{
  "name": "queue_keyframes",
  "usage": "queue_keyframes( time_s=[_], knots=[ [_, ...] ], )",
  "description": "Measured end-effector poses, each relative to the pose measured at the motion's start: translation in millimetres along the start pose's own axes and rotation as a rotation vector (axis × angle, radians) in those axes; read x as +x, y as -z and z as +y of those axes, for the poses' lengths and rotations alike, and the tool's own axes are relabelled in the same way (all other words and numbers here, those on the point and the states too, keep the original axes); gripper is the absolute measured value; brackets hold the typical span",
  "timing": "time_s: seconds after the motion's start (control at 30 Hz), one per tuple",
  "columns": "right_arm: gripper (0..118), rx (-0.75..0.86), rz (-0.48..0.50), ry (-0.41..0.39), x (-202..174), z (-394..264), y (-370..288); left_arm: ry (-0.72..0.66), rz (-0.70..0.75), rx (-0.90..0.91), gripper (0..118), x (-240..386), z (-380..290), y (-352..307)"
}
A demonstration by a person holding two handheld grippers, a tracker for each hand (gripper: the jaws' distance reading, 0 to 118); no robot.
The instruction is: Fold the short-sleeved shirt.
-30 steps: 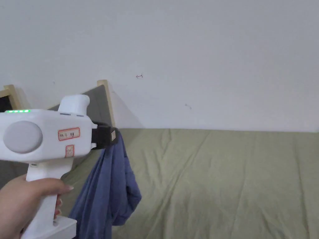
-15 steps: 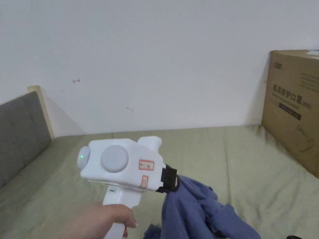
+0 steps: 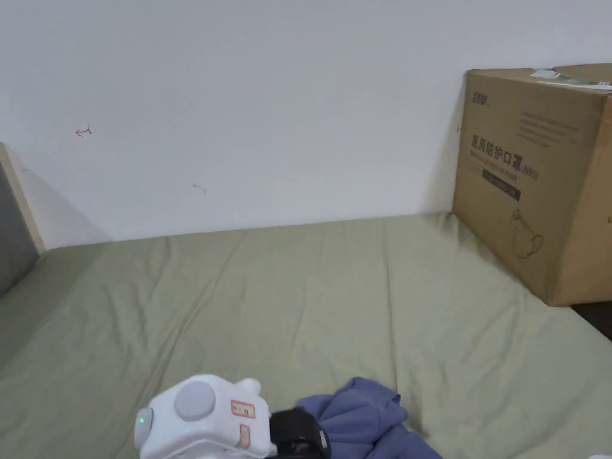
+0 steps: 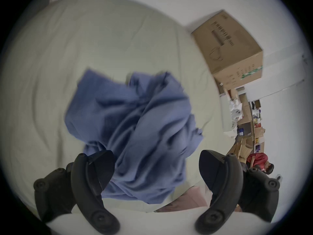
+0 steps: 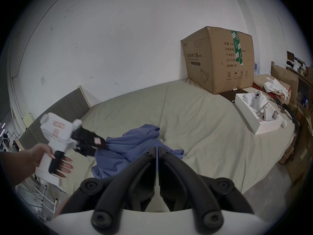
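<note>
Writing: the cardboard box (image 3: 538, 179) standing on the bed at your right, against the wall, carries dark printed lines and symbols on two faces. A strip of green printed tape runs over its top edge in the right gripper view (image 5: 218, 59). Your left gripper (image 3: 320, 439) bears two small red-framed stickers on its white body; their text is too small to make out.

Left gripper: in its own view (image 4: 155, 155) the jaws stand wide apart. One jaw lies against the blue shirt (image 4: 135, 120) and the other is clear of the cloth, so nothing is pinched. In the right gripper view (image 5: 100, 143) its black tip meets the edge of the shirt (image 5: 135, 140), with your hand (image 5: 50, 155) around the handle.

Right gripper (image 5: 156, 148): jaws drawn together with only a thin slit between them, poised over the near side of the shirt. Whether any cloth is caught in that slit cannot be told.

Shirt (image 3: 364, 412): crumpled in a heap on the green sheet (image 3: 299, 287), near the front edge of the bed, well apart from the box.
</note>
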State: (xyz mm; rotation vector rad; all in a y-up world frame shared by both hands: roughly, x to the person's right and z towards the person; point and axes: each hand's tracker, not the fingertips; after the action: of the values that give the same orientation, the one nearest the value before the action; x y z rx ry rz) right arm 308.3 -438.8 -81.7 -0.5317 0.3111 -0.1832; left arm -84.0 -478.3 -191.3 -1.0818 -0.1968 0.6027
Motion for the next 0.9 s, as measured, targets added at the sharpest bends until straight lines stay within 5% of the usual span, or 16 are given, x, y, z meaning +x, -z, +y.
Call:
queue_keyframes(
  time_s=[0.17,0.2,0.3,0.43,0.6,0.9],
  knots=[
    [4,0.043,0.033,-0.022,-16.6,17.6,-6.4,0.191,-0.001,0.398,99,28.2,-12.6,-119.8],
    [4,0.062,0.041,-0.033,-20.7,21.7,-9.2,0.236,0.03,0.49,90,31.4,-26.2,-141.9],
    [4,0.128,0.068,-0.065,-34.4,31.6,-20.0,0.349,0.149,0.734,30,40.1,-76.9,-190.4],
    [4,0.275,0.062,-0.107,-50.0,30.2,-37.9,0.396,0.251,0.992,1,30.5,-150.9,-214.5],
    [4,0.396,0.04,-0.131,-62.9,17.2,-56.9,0.336,0.386,1.012,0,16.0,-206.8,-212.7],
    [4,0.395,0.054,-0.172,-71.8,23.2,-58.6,0.39,0.315,0.934,0,18.1,-199.9,-201.9]
  ],
)
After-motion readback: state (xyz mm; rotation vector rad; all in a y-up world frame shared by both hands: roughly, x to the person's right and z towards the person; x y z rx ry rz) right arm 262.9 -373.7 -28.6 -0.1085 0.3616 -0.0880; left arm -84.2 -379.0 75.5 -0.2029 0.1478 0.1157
